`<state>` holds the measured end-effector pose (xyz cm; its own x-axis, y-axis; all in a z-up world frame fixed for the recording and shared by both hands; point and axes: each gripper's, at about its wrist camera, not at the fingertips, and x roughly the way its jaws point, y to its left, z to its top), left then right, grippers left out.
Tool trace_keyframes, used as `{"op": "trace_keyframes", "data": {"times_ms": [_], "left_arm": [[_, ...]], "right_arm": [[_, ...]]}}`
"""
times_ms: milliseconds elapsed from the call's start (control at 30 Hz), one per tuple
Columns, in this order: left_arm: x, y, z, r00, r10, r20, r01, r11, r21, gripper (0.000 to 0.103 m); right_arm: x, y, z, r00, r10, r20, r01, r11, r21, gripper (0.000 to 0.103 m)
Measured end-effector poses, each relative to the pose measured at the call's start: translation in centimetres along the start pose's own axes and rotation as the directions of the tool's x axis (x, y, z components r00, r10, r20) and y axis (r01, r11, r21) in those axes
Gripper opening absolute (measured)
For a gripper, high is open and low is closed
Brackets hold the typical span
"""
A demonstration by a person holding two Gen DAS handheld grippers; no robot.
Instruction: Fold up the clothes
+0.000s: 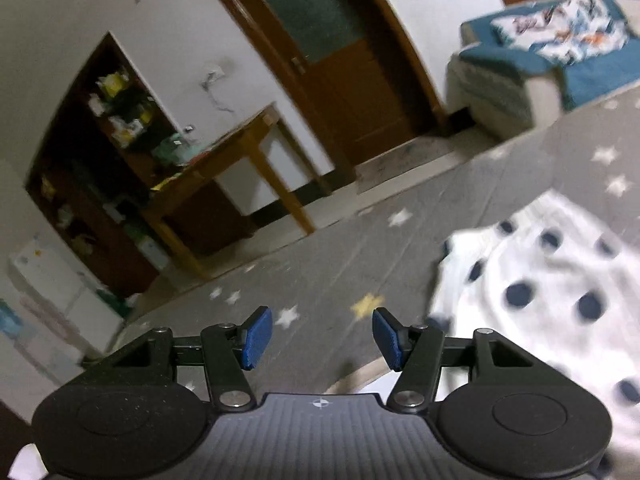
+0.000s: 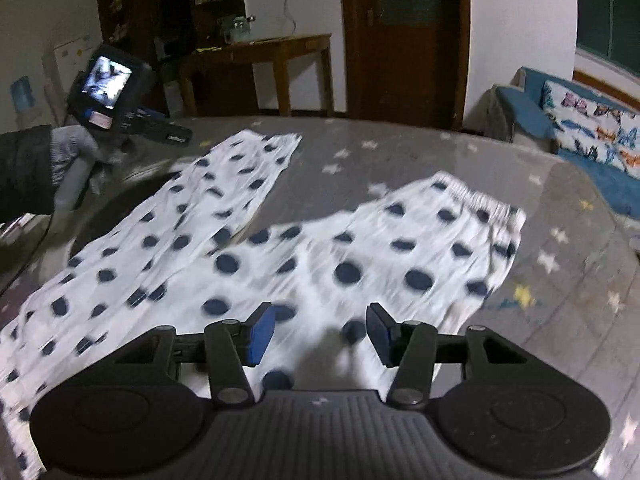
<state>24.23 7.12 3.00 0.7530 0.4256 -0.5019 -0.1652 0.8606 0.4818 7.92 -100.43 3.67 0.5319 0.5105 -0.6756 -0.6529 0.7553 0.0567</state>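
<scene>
With both the left gripper (image 1: 322,334) and right gripper (image 2: 320,332) half open and empty, you stand between grasps; next, seize an edge of the polka-dot trousers (image 2: 248,264) lying flat on the star-patterned table (image 2: 560,248).

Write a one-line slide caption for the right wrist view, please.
Open right gripper above spread polka-dot trousers on a starry grey cloth; left gripper beyond.
</scene>
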Motion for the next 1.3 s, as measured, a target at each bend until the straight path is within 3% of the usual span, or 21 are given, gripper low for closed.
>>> {"op": "trace_keyframes", "data": {"times_ms": [100, 233, 400, 600, 733, 967, 1167, 1300], "left_arm": [[-1.0, -0.4, 0.8, 0.994, -0.103, 0.023, 0.104, 0.994, -0.036, 0.059], [-1.0, -1.7, 1.5, 0.968, -0.251, 0.012, 0.251, 0.964, -0.083, 0.057], [-0.1, -3.1, 1.9, 0.942, -0.337, 0.000, 0.335, 0.937, -0.098, 0.049], [2.1, -3.3, 1.4, 0.946, -0.324, -0.004, 0.322, 0.942, -0.094, 0.041], [2.9, -3.1, 1.0, 0.973, -0.231, -0.002, 0.230, 0.972, -0.055, 0.038], [3.7, -2.0, 0.3, 0.990, -0.140, -0.015, 0.139, 0.989, -0.047, 0.037], [3.5, -0.9, 1.3, 0.985, -0.169, -0.016, 0.166, 0.978, -0.122, 0.037], [2.7, -2.1, 1.9, 0.983, -0.184, 0.021, 0.185, 0.980, -0.074, 0.039]], "right_arm": [[0.9, -0.8, 0.9, 1.000, -0.019, 0.010, 0.019, 1.000, 0.007, 0.052], [2.4, -2.2, 2.2, 0.999, -0.038, 0.024, 0.038, 0.999, 0.016, 0.052], [4.6, -4.1, 3.6, 0.997, -0.070, 0.029, 0.069, 0.997, 0.034, 0.053], [6.9, -6.9, 3.6, 0.995, -0.100, 0.001, 0.100, 0.993, 0.070, 0.053], [6.8, -8.4, 2.4, 0.990, -0.140, -0.010, 0.140, 0.988, 0.065, 0.054], [4.5, -10.4, 1.2, 0.972, -0.229, -0.054, 0.232, 0.970, 0.074, 0.053], [5.2, -11.1, 2.9, 0.975, -0.224, -0.005, 0.224, 0.973, 0.062, 0.053], [7.8, -12.3, 4.4, 0.978, -0.210, -0.006, 0.210, 0.974, 0.091, 0.053]]}}
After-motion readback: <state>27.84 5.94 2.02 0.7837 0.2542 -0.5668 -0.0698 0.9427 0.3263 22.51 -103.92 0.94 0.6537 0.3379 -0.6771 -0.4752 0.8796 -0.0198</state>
